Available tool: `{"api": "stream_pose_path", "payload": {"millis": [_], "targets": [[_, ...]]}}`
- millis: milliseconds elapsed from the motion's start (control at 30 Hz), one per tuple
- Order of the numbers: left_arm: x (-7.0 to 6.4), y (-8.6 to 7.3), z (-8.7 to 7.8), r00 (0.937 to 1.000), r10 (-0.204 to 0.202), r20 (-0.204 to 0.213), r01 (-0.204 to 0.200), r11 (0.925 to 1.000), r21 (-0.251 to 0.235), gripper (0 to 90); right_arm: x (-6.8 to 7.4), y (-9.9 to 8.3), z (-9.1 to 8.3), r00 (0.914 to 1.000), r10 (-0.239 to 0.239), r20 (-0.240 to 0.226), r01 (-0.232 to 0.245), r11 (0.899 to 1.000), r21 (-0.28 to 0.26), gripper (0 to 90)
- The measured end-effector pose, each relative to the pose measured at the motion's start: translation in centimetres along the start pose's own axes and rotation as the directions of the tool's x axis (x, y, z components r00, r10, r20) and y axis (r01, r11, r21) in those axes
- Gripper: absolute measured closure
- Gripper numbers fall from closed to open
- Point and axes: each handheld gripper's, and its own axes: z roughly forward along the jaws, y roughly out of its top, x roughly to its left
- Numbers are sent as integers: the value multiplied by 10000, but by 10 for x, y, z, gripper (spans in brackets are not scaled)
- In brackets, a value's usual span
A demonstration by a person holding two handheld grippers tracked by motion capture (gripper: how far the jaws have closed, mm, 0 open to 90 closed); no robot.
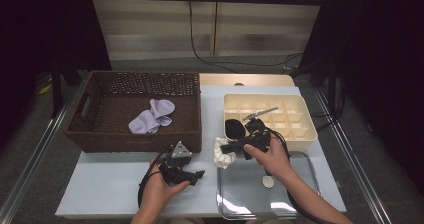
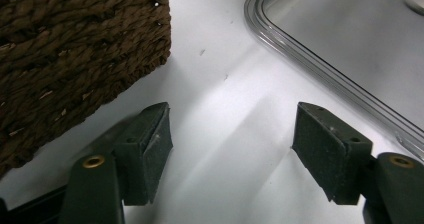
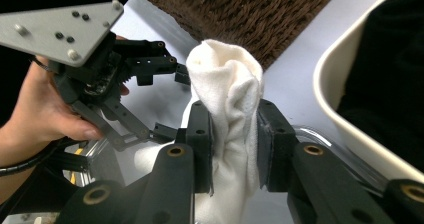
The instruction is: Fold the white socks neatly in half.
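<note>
My right gripper (image 3: pixel 234 144) is shut on a rolled white sock (image 3: pixel 227 104), which it holds above the left rim of the metal tray (image 1: pixel 300 204). From above, the white sock (image 1: pixel 223 154) hangs just left of the right gripper (image 1: pixel 231 147), in front of the cream divider box (image 1: pixel 310 129). A black item (image 1: pixel 234 128) fills the box's near-left compartment. My left gripper (image 2: pixel 232 139) is open over bare table, between the wicker basket (image 2: pixel 75 49) and the tray's rim (image 2: pixel 320 69). In the high view the left gripper (image 1: pixel 197 176) sits in front of the basket (image 1: pixel 100 139), which holds lilac socks (image 1: pixel 152 116).
A metal clip or tool (image 1: pixel 260 114) lies across the box's dividers. A small round white disc (image 1: pixel 268 182) rests in the tray. A dark cable (image 1: pixel 220 64) runs on the floor beyond the table. Aluminium rails (image 1: pixel 35 159) flank the table.
</note>
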Motion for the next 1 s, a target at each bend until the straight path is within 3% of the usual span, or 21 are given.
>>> {"api": "stream_pose_path", "payload": {"millis": [200,267,600,1000], "targets": [[-2,-8,1,9984,573,24,-572,9975,-408,264,-2,7,-19,9998,-12,186,16,9998,-209,718],[-3,-9,1,9982,601,25,-599,9970,-498,250,-4,9,-24,9996,-38,268,44,9997,-225,718],[-9,-8,3,9920,1205,-370,-1215,9923,-254,229,-11,17,-49,9969,68,779,-34,9990,-436,717],[-10,-9,4,9924,1176,-360,-1184,9927,-224,227,-29,22,-71,9910,436,1269,-335,9962,-806,716]]}}
